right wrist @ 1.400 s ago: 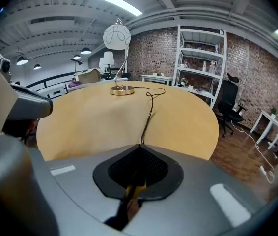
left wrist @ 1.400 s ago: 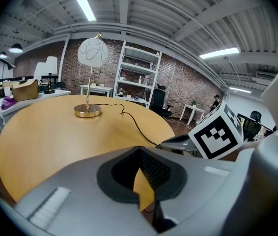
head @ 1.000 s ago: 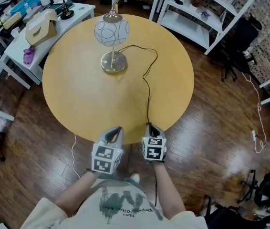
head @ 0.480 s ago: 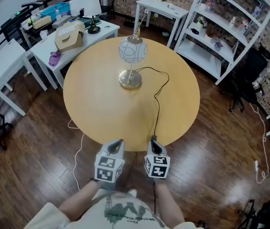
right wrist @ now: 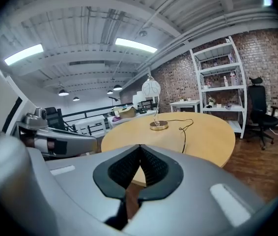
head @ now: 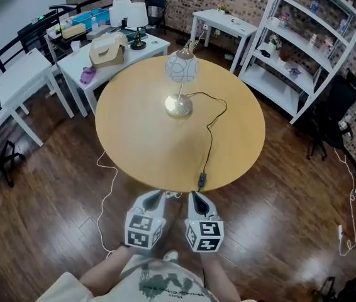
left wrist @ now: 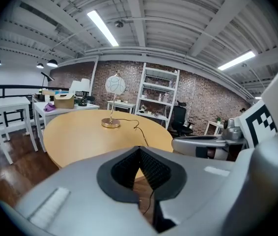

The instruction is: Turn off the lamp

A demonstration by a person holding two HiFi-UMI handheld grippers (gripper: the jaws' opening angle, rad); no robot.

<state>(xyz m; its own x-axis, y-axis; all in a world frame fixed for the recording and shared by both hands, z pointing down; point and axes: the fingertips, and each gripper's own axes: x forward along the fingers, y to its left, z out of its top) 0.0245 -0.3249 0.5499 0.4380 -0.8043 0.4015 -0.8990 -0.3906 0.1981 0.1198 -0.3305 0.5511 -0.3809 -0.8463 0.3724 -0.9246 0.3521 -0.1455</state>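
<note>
Hung just off the near edge of the round surface (head: 127,143) with left tool (head: 158,195) and right tool (head: 195,195) both closed on nothing, the lamp (head: 181,68) upright far across, its cord switch (head: 200,182) just ahead of the right tool.

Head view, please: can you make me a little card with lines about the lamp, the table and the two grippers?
table: round, wooden
lamp: round white shade, gold base, far side of table
cord: runs from base to switch at near edge
left gripper: shut, empty, off the table
right gripper: shut, empty, close to switch
</note>
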